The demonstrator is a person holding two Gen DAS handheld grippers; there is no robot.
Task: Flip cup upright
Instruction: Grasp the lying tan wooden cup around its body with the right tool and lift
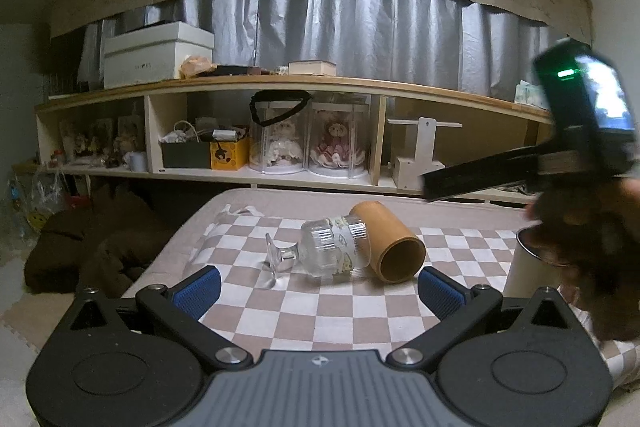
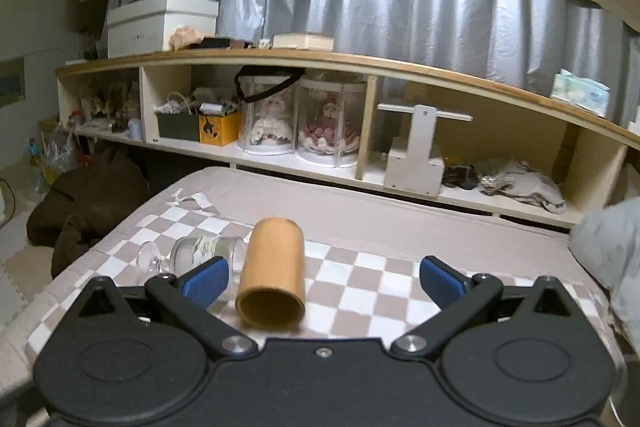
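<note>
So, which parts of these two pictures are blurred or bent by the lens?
Left wrist view: the shelf curves from fisheye distortion, and the right hand-held gripper is motion-blurred; the glass cup is sharp. Right wrist view: the tan cup is slightly soft, and a pale object is blurred.

Tan cup (image 2: 272,277), clear glass (image 1: 324,251), beige-and-white checked cloth (image 1: 320,311), blue pads (image 1: 198,289) on black tool.

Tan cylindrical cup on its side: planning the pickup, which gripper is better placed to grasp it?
Likely right. The right gripper is open with the tan cup just ahead between its fingers; the left gripper faces the glass goblet instead.
</note>
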